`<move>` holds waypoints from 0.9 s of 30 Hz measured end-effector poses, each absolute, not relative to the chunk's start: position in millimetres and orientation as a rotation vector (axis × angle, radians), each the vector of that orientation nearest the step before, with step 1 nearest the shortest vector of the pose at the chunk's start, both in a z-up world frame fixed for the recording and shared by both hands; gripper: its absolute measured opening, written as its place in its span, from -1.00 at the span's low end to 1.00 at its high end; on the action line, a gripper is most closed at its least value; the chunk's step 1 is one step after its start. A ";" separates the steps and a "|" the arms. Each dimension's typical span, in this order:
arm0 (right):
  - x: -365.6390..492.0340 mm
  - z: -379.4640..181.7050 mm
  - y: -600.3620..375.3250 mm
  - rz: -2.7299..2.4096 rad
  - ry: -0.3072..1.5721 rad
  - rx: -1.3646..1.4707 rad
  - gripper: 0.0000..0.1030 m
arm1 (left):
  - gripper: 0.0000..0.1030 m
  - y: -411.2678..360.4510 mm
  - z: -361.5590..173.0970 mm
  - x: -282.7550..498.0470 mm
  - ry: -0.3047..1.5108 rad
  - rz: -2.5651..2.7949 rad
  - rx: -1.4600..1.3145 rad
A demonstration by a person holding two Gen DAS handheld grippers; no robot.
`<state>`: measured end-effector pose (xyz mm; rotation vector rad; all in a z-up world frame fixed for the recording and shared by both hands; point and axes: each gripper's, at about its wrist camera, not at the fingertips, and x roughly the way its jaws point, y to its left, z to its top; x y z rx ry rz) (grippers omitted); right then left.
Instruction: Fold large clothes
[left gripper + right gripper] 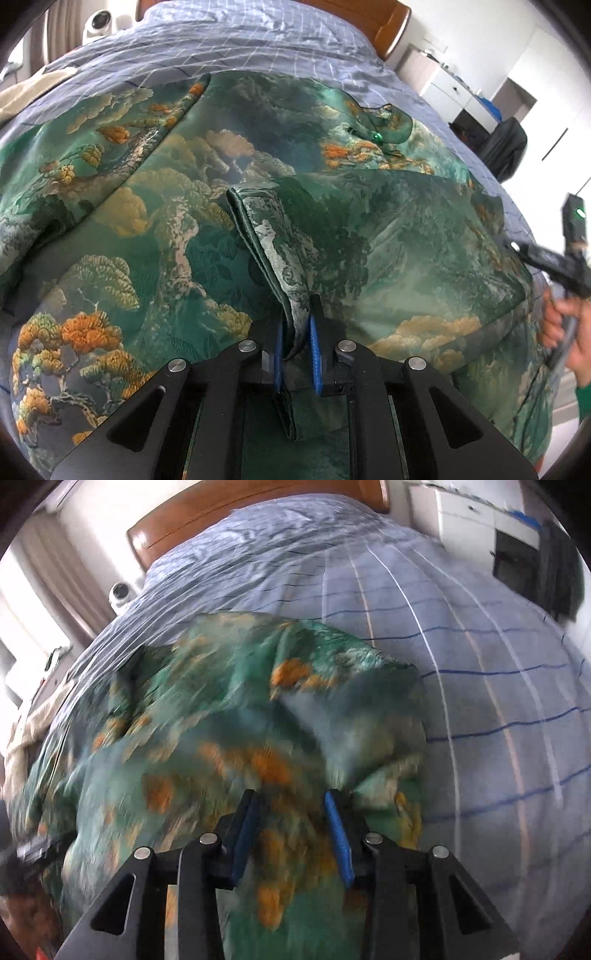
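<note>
The left tongs are pinching a folded hem of the green brocade garment lying across the bed. The right tongs are standing apart over it, seemingly holding nothing, though blur obscures this.

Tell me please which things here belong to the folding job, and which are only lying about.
Job: green patterned garment, left gripper pinching its folded edge, right gripper open above it.

Lying about: checked bedsheet, wooden headboard, white camera, beige cloth.
</note>
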<state>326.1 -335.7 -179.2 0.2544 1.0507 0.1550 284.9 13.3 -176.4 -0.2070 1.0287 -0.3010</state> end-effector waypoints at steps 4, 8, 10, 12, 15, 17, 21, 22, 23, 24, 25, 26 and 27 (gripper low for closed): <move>278.5 -163.9 -324.9 0.260 1.069 0.227 -0.28 | -0.77 11.1 -177.2 283.3 1.015 -0.293 -0.197; 262.5 -186.8 -316.9 0.252 1.123 0.190 -0.29 | -0.75 4.9 -179.4 281.2 0.991 -0.273 -0.152; 269.5 -200.7 -317.7 0.237 1.126 0.238 -0.29 | -0.74 3.6 -179.2 280.9 0.985 -0.266 -0.135; 273.3 -205.0 -320.3 0.216 1.114 0.285 -0.29 | -0.73 2.7 -179.3 282.1 0.985 -0.262 -0.130; 268.9 -200.0 -317.5 0.170 1.090 0.283 -0.29 | -0.64 6.8 -175.6 279.3 0.971 -0.263 -0.146; 252.1 -185.4 -309.6 0.135 1.044 0.217 -0.24 | -0.45 12.4 -169.1 269.4 0.966 -0.254 -0.157; 201.6 -156.4 -299.4 0.090 0.982 0.135 0.08 | 0.52 30.6 -150.4 228.5 0.924 -0.223 -0.113; 192.0 -152.7 -301.0 0.097 0.974 0.143 0.10 | 0.56 36.7 -147.5 218.9 0.917 -0.216 -0.103; 175.7 -147.6 -301.8 0.107 0.960 0.160 0.10 | 0.56 44.5 -145.3 208.5 0.919 -0.215 -0.096; 164.8 -145.4 -298.6 0.114 0.953 0.169 0.10 | 0.56 53.7 -144.2 199.0 0.929 -0.212 -0.089; 147.2 -141.2 -297.6 0.128 0.941 0.183 0.10 | 0.56 60.2 -143.4 193.0 0.935 -0.207 -0.084; 130.5 -137.9 -296.3 0.138 0.930 0.195 0.10 | 0.56 72.1 -142.0 183.9 0.940 -0.190 -0.074; 115.8 -136.3 -294.1 0.144 0.921 0.205 0.10 | 0.57 84.1 -140.3 176.8 0.943 -0.170 -0.066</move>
